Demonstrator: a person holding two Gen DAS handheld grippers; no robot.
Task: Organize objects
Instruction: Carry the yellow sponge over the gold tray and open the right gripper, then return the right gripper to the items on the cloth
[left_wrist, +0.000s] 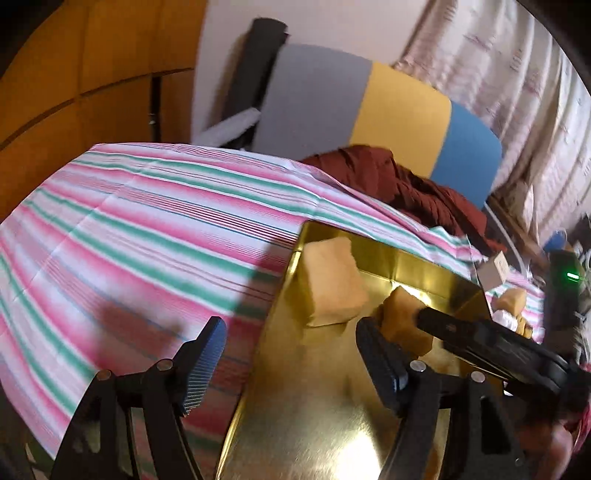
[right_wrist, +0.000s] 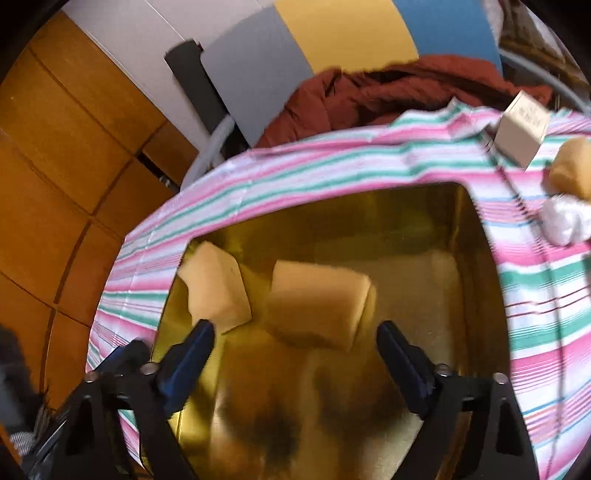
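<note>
- Sponge block (right_wrist: 317, 304), tan foam: lies inside the gold tin (right_wrist: 476, 258), on its floor, roughly mid-tin in my right wrist view. It sits between my right gripper's (right_wrist: 295, 334) two blue pads, but neither pad presses on it; jaws stand apart, nothing gripped.
- Orientation: its long axis runs about across the gap between my right fingers, slightly tilted in the picture, with a broad face up. The picture is blurred, so the exact tilt is uncertain.
- Second sponge block (right_wrist: 216, 288): in the tin's far-left corner, tipped up on an edge against the wall, just beside the first. I cannot tell if they touch.
- My left gripper (left_wrist: 291, 347): jaws wide, empty, straddling the tin's near-left wall, with one pad over the striped cloth (left_wrist: 147, 229).
- Still outside the tin on the cloth: another tan sponge piece (right_wrist: 572, 166), a white wad (right_wrist: 565, 221), a small pale box (right_wrist: 521, 129).
- Risks, my judgement: the tilted corner block could topple onto its neighbour; my grippers are crowded together and could collide; a pad catching the tin wall could drag the tin across the loose cloth.
</note>
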